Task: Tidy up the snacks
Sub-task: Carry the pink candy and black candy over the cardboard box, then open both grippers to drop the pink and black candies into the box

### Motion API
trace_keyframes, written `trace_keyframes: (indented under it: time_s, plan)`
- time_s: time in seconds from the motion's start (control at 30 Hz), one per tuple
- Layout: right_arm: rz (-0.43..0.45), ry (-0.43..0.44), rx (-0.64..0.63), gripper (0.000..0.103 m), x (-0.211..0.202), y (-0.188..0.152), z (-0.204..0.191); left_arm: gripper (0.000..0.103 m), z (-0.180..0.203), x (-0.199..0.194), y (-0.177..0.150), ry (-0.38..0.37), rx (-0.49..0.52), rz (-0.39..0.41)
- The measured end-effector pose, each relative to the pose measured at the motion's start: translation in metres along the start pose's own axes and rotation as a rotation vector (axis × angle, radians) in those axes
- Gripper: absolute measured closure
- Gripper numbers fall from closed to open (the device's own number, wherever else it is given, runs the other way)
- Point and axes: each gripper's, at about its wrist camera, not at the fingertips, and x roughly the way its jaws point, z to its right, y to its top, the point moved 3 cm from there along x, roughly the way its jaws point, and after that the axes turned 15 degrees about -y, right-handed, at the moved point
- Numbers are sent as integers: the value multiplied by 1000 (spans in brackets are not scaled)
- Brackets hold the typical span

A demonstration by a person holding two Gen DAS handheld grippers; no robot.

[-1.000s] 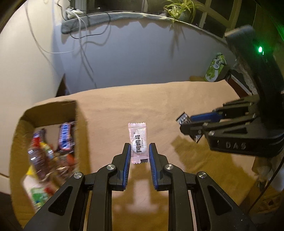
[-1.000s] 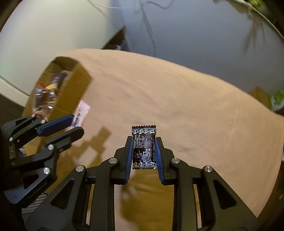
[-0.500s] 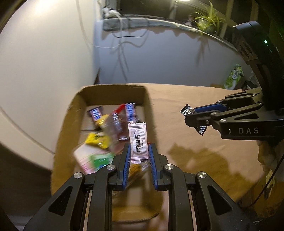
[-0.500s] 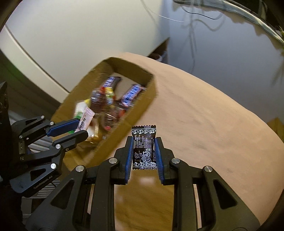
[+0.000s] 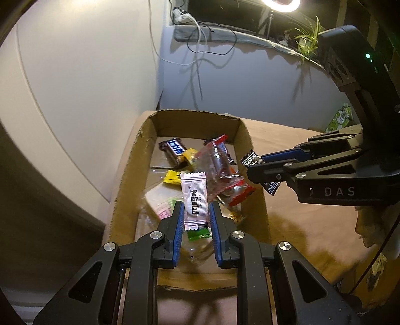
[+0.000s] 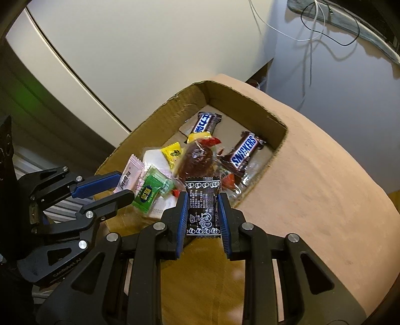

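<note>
your left gripper pinches the pink-white candy sachet over the cardboard box; your right gripper pinches the black sachet at its near wall — both light, crinkly, slippery; hold mid-body, never the crimped ends.

Room dim, warm cast. A ring lamp at the top edge of the left view is blown out white and is the main light. Cables cast long soft shadows down the grey wall. Claw shadows fall dark on the worktop. Glare on clear wrappers in the box. Strong fisheye bending; black vignette in the corners. Slight blur on the green candy.
</note>
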Motion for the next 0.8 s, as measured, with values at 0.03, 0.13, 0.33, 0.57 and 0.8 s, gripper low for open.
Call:
trace_keyframes:
  time_s: [0.03,0.13,0.33,0.57,0.8]
  plan:
    - [-3,1,0,78,0,0,-1,84,-2,-1,-1,-1,-4,1]
    - [-10,0,-3,78,4,1,-3,84,-4,-3,-1,-1,-9,1]
    - [-16,1,-6,78,5,2,-3,83,-5,-2,-2,1,-6,-7]
    - [-9,-7,-12,78,2,2,-3,83,-5,-2,-1,12,-4,-7]
    - [21,-26,-20,44,-4,1,-1,71,-5,-4,-2,19,-2,-6]
